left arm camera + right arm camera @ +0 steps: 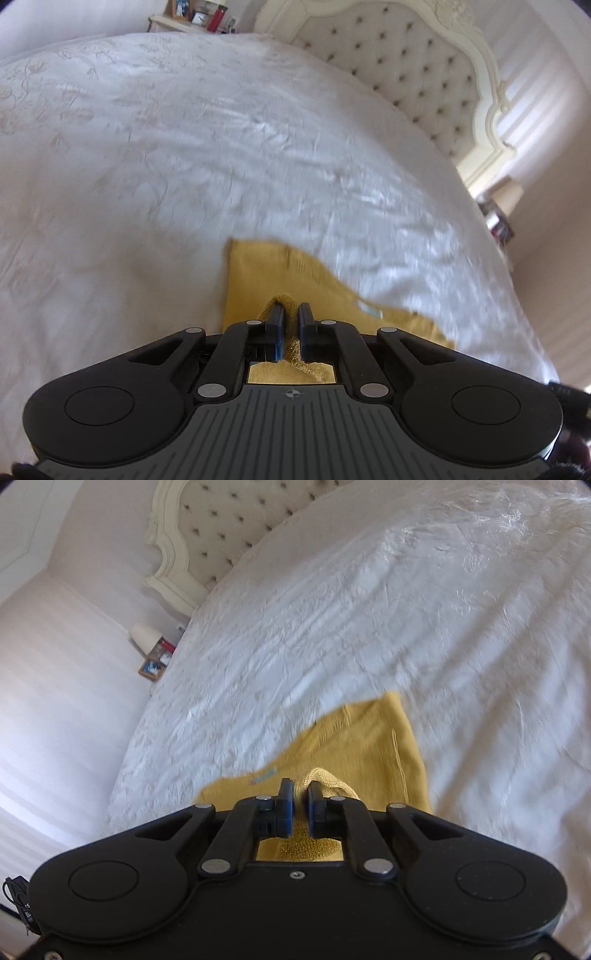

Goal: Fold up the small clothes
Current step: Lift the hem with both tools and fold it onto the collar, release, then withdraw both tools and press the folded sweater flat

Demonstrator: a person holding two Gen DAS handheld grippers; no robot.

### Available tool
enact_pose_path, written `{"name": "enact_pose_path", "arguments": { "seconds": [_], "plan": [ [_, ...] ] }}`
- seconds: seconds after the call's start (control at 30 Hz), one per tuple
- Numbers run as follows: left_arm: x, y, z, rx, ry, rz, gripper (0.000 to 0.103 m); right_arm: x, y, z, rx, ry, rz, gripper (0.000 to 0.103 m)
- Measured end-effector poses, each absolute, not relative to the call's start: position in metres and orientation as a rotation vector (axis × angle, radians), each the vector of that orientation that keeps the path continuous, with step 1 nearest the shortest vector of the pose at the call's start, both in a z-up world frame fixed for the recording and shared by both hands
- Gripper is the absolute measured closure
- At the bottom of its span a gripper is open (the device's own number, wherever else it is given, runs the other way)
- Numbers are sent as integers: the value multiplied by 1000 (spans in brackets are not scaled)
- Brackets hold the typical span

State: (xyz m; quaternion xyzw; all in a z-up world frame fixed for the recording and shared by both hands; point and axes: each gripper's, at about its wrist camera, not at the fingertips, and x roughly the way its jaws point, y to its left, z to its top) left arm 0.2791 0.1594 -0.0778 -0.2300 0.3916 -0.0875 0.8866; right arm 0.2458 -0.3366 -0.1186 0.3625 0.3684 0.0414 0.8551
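Two tongs, both clamped on one yellow knit garment [266,280]. In left wrist view we see the left tongs [291,314] w/ pads nearly together, a bunched fold of the knit pinched between them; more yellow cloth shows under the tongs' body. The rest of the garment hangs/spreads just ahead & to both sides of the tips, over the white bedspread [184,147]; we can't tell how much of it touches the bed. A small label shows on the cloth right of the tips.

Right wrist view: the right tongs [301,794] likewise near-closed on a ribbed edge of the same garment, cloth fanning ahead & rightward. Both frames blurred. Tufted headboard [406,62] at far end of bed.
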Motion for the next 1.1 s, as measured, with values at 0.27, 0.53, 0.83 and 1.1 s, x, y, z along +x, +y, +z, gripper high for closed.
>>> {"name": "enact_pose_path", "arguments": {
  "seconds": [0.27, 0.53, 0.83, 1.1],
  "plan": [
    [355, 147, -102, -457, 823, -151, 95, 305, -352, -159, 777, 832, 10, 87],
    [380, 142, -118, -370, 879, -110, 84, 324, -348, -168, 600, 916, 2, 81],
    [324, 116, -120, -194, 941, -202, 61, 287, -312, -166, 448, 997, 92, 80],
    [288, 80, -149, -74, 1035, -319, 61, 274, -257, -185, 329, 1077, 201, 78]
  ]
}}
